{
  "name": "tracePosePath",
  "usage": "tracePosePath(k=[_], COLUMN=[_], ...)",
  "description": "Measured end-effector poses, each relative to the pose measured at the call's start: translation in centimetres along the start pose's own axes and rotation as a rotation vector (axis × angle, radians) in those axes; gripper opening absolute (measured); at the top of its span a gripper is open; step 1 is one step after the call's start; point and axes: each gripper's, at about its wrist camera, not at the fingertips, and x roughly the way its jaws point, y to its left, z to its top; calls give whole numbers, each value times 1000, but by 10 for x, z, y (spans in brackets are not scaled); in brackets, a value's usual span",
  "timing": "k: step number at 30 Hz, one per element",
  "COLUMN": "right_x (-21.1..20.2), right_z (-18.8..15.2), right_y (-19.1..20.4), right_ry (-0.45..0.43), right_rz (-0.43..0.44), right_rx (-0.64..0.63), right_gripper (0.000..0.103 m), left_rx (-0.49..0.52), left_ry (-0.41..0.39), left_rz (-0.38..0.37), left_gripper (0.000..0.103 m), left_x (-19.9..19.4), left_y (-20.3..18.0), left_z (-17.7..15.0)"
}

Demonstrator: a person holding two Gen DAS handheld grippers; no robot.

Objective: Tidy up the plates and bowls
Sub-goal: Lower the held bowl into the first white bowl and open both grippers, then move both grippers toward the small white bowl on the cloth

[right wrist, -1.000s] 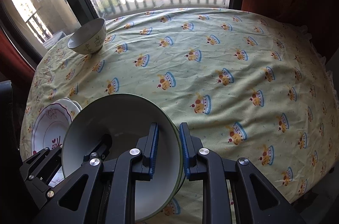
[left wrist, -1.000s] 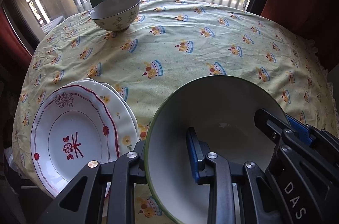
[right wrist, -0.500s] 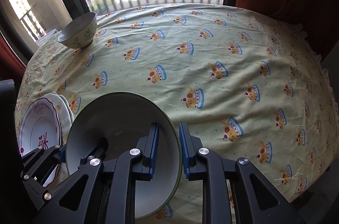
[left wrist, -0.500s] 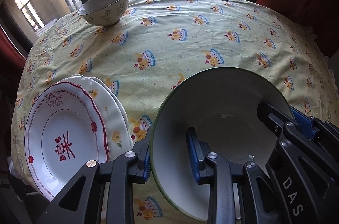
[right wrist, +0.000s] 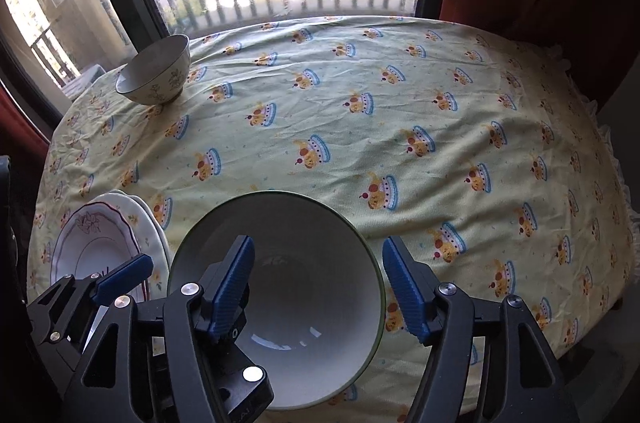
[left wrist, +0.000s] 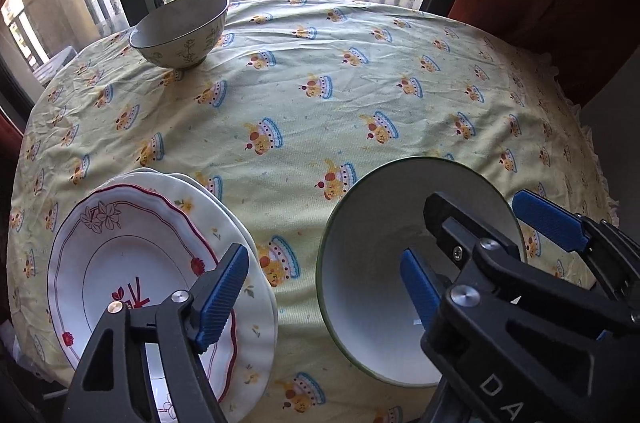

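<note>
Release is what marks this moment: both sets of tongs, which a second ago pinched the rim of the green-rimmed bowl (right wrist: 280,307) from opposite sides, have just been opening and now stand spread, with no pad pressing on the rim. In the right wrist view, the right tongs (right wrist: 316,287) straddle the bowl's right rim, one blue pad inside the bowl and the other outside it. The left tongs (left wrist: 324,287) gape wide too, one pad hanging above the stack of plates (left wrist: 160,263), the other inside the bowl.

The bowl sits upright on the surface (left wrist: 340,83) at the near edge, just right of the plates and apart from them by a strip of the cake-patterned cloth. It looks settled and level, so this placement is probably done.

The small floral bowl (left wrist: 180,31) stands alone at the far left corner by the window, well apart from everything else. Plates are already gathered in one pile; judging by that, the floral bowl is likely what remains to be brought near, perhaps nested into the big bowl.
</note>
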Motion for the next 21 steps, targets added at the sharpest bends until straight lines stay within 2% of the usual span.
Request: tracePosePath(k=[6, 12, 18, 21], right_x=[-18, -31, -37, -35], right_z=[20, 44, 68, 82], right_y=[32, 77, 119, 134], right_ry=[-53, -110, -173, -177], right_rz=[-19, -22, -48, -50], right_rx=[22, 28, 22, 21], right_gripper=[72, 72, 72, 72], left_rx=[25, 38, 48, 41], left_ry=[-49, -145, -173, -198], left_rz=[-20, 35, 35, 46], left_gripper=[80, 80, 80, 80], left_x=[-24, -50, -58, -59], left_y=[31, 73, 111, 124], left_z=[21, 44, 65, 77])
